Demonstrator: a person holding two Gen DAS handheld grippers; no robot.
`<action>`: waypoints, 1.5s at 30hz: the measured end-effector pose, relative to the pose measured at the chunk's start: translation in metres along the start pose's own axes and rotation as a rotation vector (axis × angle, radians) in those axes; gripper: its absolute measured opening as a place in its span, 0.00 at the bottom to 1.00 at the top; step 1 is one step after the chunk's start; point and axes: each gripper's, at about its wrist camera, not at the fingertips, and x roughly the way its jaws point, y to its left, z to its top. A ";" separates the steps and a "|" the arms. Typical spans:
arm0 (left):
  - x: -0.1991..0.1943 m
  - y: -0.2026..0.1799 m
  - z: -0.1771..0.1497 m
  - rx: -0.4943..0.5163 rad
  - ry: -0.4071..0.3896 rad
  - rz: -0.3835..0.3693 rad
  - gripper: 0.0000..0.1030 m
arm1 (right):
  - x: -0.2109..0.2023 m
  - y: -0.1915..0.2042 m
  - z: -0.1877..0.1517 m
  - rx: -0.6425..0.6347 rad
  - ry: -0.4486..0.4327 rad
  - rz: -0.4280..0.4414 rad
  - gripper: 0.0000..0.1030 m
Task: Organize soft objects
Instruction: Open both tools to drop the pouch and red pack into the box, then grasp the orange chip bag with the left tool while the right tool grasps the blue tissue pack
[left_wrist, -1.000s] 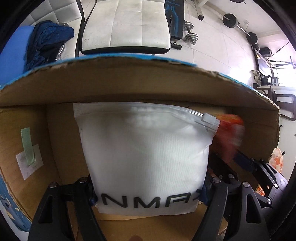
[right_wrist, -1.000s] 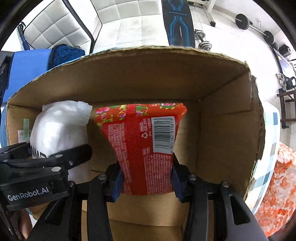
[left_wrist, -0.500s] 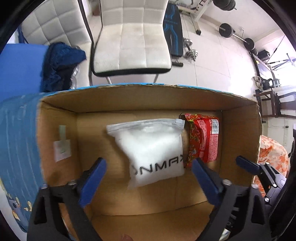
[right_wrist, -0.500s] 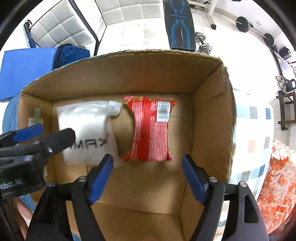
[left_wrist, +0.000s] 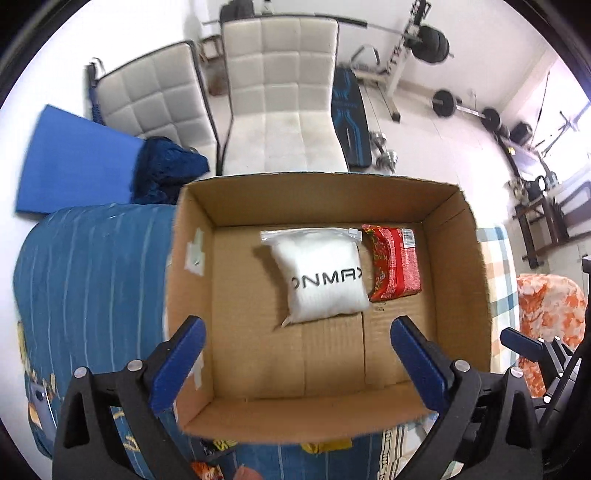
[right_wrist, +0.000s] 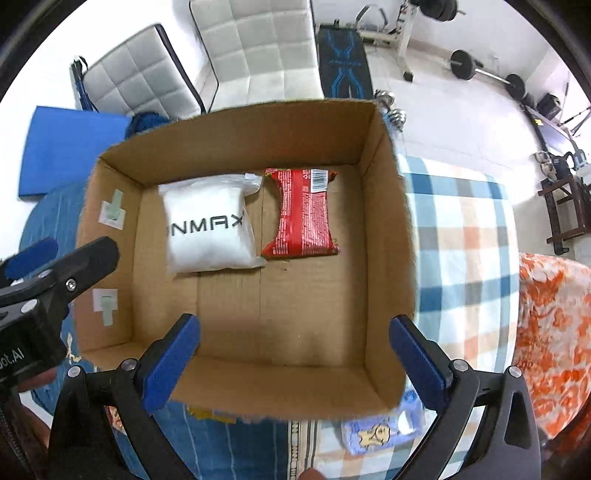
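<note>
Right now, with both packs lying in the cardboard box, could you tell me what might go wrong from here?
1. The white zip bag overlaps the red snack packet; grabbing one may drag the other.
2. The cardboard box sits on soft bedding; pressing its wall could tip it.

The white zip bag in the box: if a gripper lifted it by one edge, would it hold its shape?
Probably not. The white zip bag looks puffy and pillow-like, so it would likely sag and squash between pads. Its smooth plastic skin may slip. It looks light for its bulk, though the filling can't be identified.

A cardboard box (right_wrist: 388, 221) sits on the patterned bed cover (right_wrist: 461, 229).
</note>
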 end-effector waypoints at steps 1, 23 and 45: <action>-0.008 0.002 -0.008 -0.006 -0.017 0.002 1.00 | -0.006 -0.001 -0.005 -0.002 -0.014 -0.005 1.00; -0.108 0.029 -0.101 -0.067 -0.166 0.068 1.00 | -0.091 0.001 -0.093 -0.039 -0.121 0.044 1.00; 0.079 0.208 -0.288 -0.892 0.438 -0.081 0.98 | 0.065 -0.168 -0.181 0.686 0.203 0.086 1.00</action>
